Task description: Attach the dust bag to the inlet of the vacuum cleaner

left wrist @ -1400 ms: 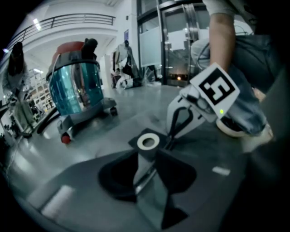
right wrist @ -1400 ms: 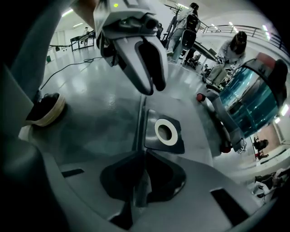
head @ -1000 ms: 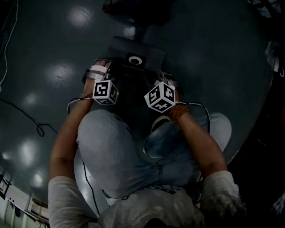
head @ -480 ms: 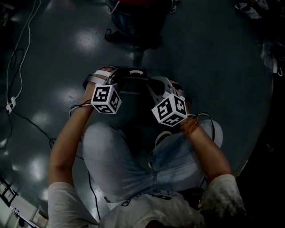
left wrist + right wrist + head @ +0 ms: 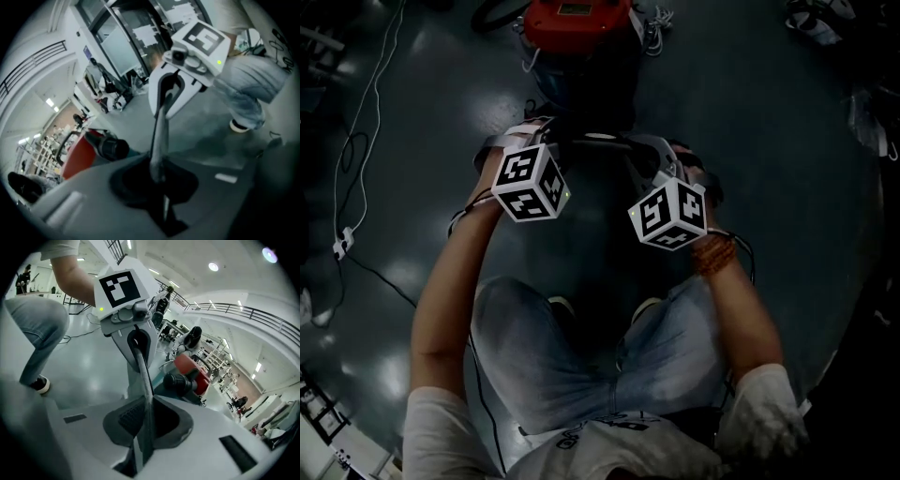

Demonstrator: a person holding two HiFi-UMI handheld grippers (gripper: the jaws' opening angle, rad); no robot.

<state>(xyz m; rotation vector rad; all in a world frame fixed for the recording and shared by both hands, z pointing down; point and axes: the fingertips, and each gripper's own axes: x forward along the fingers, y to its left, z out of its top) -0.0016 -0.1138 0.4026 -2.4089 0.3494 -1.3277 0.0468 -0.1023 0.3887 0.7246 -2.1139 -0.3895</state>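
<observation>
the person crouches on the dark glossy floor (image 5: 787,159) with the dust bag (image 5: 591,150) slung between two grippers, off the ground and just short of the red vacuum cleaner (image 5: 577,21). the left gripper (image 5: 158,180) is pressed together on one edge of the bag, which runs away from it edge-on as a thin taut sheet. the right gripper (image 5: 145,427) pinches the opposite edge; its jaws are opening slightly, yet the sheet is between them and looks held. so the pick-up is done. what is left is the real job: bringing the bag's collar to the black ribbed port (image 5: 179,380) on the side of the machine, which i take for the inlet, and pushing it on. the bag and that port are near but apart, and from here i cannot see the collar's hole. compared with a second ago, the bag lay lower with its round collar hole facing up. it has since been raised and carried forward, and the red body of the vacuum has come into sight.
</observation>
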